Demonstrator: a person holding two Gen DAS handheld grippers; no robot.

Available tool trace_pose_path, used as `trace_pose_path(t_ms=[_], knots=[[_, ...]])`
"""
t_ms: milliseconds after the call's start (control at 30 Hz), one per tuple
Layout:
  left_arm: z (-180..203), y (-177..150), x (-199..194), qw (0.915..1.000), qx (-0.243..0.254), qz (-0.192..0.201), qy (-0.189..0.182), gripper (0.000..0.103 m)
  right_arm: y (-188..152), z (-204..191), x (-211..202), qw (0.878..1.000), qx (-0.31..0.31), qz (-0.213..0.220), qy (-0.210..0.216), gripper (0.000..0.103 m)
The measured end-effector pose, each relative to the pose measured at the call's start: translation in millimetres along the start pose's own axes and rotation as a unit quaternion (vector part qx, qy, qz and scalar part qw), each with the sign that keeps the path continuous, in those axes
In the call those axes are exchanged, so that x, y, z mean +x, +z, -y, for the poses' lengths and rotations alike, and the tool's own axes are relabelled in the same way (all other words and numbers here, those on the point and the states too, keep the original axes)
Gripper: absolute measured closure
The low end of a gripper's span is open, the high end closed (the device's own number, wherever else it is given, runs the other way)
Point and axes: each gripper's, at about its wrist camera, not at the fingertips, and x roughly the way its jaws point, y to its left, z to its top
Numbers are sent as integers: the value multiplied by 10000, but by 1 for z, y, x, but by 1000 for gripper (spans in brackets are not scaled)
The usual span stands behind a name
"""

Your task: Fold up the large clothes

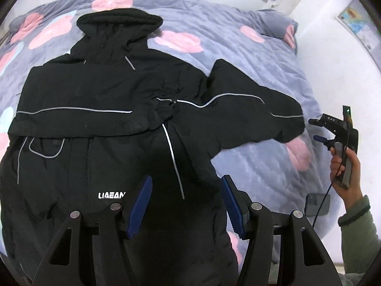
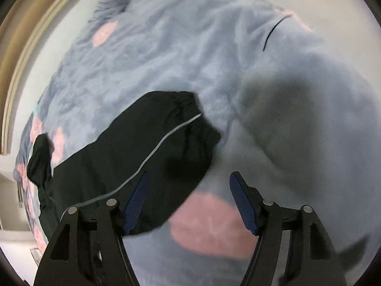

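Note:
A black hooded jacket [image 1: 100, 124] with grey piping lies flat on the bed, hood at the far end. Its left sleeve is folded across the chest. Its right sleeve [image 1: 252, 116] stretches out to the right. My left gripper [image 1: 187, 186] is open above the jacket's lower body, holding nothing. My right gripper [image 1: 319, 130] is open, just right of the sleeve's cuff. In the right wrist view my right gripper [image 2: 189, 178] hovers open over the sleeve [image 2: 142, 152], with the cuff just ahead between the fingers.
A grey-blue quilt [image 1: 238, 54] with pink patches covers the bed. A dark phone [image 1: 318, 204] lies on the quilt near the right hand. White walls and a wooden frame [image 2: 21, 54] border the bed.

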Motion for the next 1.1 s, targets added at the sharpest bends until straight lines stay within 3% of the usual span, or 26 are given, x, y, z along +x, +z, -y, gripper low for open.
trace_pose_path(t_ms=[233,333,400,533,633,767,833,900,933,1000,1100], knots=[[19,37,37,9993,182,-299,133,42,22,24,56,9976,483,-365,336,13],[31,51,55,9986,283,-446,56,42,24,21,68,9974,423,-380,446,5],[40,59,68,9979,364,-532,-17,42,25,13,69,9978,330,-360,440,5],[67,72,90,9953,704,-663,-61,42,23,-9,49,9995,-168,-71,246,53],[87,84,106,9931,972,-652,-86,42,17,-8,11,9984,-193,225,481,78],[106,100,128,9918,1107,-628,-147,42,2,7,-60,9947,-226,994,131,80],[111,104,144,9908,1112,-726,-267,42,-6,23,-77,9937,-39,1085,294,81],[115,103,166,9877,1126,-1017,-383,42,-10,30,-70,9956,68,910,234,81],[117,100,188,9843,1130,-1297,-406,42,-14,33,-55,9972,30,742,-52,81],[117,91,221,9788,1142,-1688,-182,42,-17,39,-26,9987,127,382,-301,81],[118,85,237,9776,1272,-1679,-27,42,-16,56,10,9982,330,-36,-500,81]])
